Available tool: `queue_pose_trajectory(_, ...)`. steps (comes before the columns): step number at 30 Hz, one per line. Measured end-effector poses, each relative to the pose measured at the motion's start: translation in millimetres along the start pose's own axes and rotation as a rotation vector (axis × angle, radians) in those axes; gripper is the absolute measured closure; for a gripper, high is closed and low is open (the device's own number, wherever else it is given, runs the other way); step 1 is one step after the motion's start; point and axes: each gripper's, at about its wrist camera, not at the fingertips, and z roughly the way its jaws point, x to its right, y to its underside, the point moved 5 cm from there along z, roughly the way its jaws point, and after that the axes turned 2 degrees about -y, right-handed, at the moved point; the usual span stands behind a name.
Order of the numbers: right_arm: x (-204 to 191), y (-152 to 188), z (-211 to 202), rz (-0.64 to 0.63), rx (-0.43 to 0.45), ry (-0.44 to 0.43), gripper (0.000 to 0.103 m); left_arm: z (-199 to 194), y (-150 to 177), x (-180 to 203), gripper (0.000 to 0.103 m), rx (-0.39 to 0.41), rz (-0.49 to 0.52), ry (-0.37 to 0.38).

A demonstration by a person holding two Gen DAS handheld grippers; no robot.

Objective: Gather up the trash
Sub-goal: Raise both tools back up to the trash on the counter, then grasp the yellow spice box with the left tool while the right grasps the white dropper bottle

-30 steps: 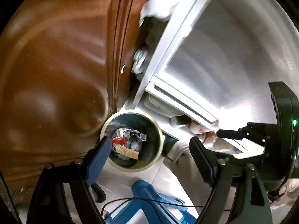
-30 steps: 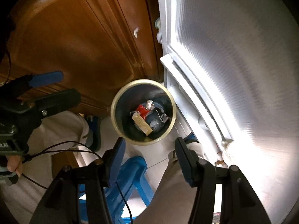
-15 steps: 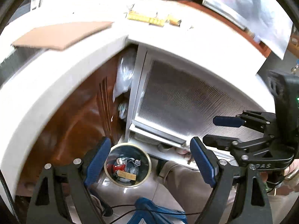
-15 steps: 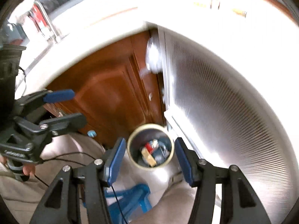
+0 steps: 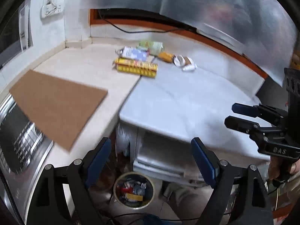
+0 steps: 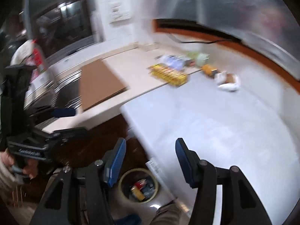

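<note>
Left wrist view: I see my left gripper [image 5: 151, 161] spread wide and empty above the trash bin [image 5: 134, 190] on the floor. My right gripper [image 6: 149, 162] also gapes empty. Wrappers [image 5: 136, 67] lie far back on the counter [image 5: 90, 69].

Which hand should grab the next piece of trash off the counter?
Probably the right gripper. Both sets of jaws are open and empty, but the crumpled white wrapper lies on the grey top straight ahead of it. The left gripper sits further left, nearer the cardboard sheet.
</note>
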Motion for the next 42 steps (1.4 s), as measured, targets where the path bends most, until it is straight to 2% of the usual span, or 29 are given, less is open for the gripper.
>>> queue_pose_trajectory(5,64,-42,17,0.153,0.0,0.036,0.051,27,-65,-4,0.018,0.001,-0.047,0.014)
queue_pose_trajectory(8,109,-69,40,0.285,-0.011,0.075,0.062,58,-105,-6,0.018,-0.003,-0.056,-0.003)
queue_pose_trajectory(12,168,-89,82,0.49,-0.053,0.089,0.067,105,-139,-9,0.021,-0.018,-0.093,-0.036)
queue_pose_trajectory(16,205,-95,118,0.612,-0.062,0.11,0.069,152,-163,-16,0.025,-0.049,-0.171,-0.064)
queue_pose_trajectory(21,226,-95,156,0.68,-0.083,0.164,0.069,199,-172,-28,0.026,-0.108,-0.324,-0.06)
queue_pose_trajectory(24,235,-98,166,0.704,-0.077,0.223,0.069,219,-173,-35,0.028,-0.124,-0.381,-0.097)
queue_pose_trajectory(26,237,-99,172,0.709,-0.076,0.232,0.069,229,-173,-36,0.028,-0.134,-0.398,-0.132)
queue_pose_trajectory(30,233,-104,175,0.659,-0.075,0.281,0.068,242,-176,-29,0.028,-0.131,-0.381,-0.226)
queue_pose_trajectory(38,233,-105,185,0.642,-0.089,0.263,0.068,262,-178,-4,0.028,-0.165,-0.315,-0.453)
queue_pose_trajectory(42,235,-104,187,0.622,-0.088,0.255,0.068,263,-175,1,0.028,-0.172,-0.301,-0.507)
